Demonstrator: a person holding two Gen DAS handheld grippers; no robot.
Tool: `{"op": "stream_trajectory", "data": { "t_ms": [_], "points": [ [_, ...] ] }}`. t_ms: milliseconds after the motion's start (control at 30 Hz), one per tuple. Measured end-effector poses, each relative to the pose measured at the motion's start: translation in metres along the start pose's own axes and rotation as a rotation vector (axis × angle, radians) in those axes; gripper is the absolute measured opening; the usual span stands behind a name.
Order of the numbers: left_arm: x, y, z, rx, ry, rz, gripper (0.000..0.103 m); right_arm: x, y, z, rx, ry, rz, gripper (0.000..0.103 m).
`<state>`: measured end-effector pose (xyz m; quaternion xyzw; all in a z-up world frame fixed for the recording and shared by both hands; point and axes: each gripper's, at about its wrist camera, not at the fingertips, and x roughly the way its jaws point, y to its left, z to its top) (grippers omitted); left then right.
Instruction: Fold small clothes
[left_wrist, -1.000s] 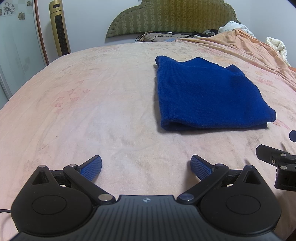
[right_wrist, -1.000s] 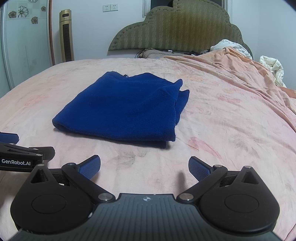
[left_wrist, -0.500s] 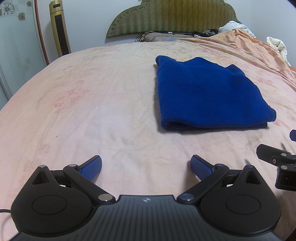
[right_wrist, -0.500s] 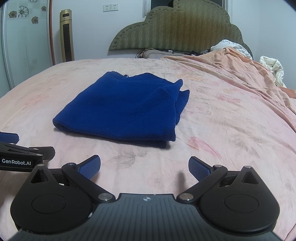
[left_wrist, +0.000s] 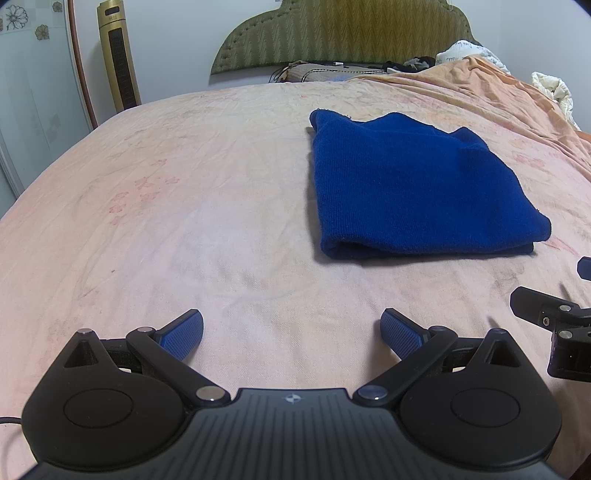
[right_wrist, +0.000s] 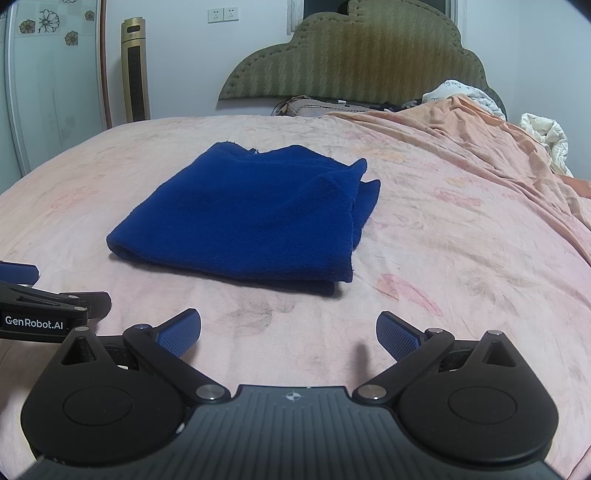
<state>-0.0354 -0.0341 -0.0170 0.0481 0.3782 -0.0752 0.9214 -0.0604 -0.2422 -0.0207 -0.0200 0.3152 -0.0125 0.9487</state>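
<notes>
The blue garment (left_wrist: 417, 184) lies folded flat on the pink bed sheet (left_wrist: 184, 206), layers stacked, with a rounded fold edge facing the grippers and the looser edges along its right side. Judged from that, the folding looks largely done.

The left gripper (left_wrist: 291, 332) hovers low over bare sheet, jaws spread wide, nothing between them. From it, the garment sits at about 1 o'clock, apart from the fingertips. The right gripper (right_wrist: 288, 332) is likewise released and empty; from its camera the garment lies nearly dead ahead, between 11 and 12 o'clock, with the near fold edge not far beyond the pads. Each gripper shows at the rim of the other's view, so the two sit side by side, near the foot of the bed.

In both views the garment's longer side seems to run away from the grippers toward the headboard (right_wrist: 354, 62), though the fisheye makes this uncertain. The right gripper looks nearer and better lined up with it: the near right corner sits close to its 12 o'clock. The left would have to swing right to reach the near left corner. If another fold is wanted, it would probably carry the near edge toward 12 o'clock.
</notes>
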Motion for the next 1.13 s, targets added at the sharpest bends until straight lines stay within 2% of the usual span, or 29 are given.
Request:
{"op": "stream_trajectory", "data": {
  "t_ms": [900, 1067, 1133],
  "points": [
    [0.000, -0.002, 0.000, 0.003, -0.003, -0.002, 0.103, 0.000, 0.001, 0.000, -0.001, 0.000, -0.001, 0.103],
    [-0.003, 0.006, 0.004, -0.003, -0.035, -0.016, 0.103, 0.000, -0.006, 0.001, 0.000, 0.003, 0.004, 0.102],
    [-0.002, 0.019, 0.008, -0.020, -0.042, -0.015, 0.103, -0.003, -0.015, 0.004, 0.007, -0.021, -0.009, 0.102]
  ]
}}
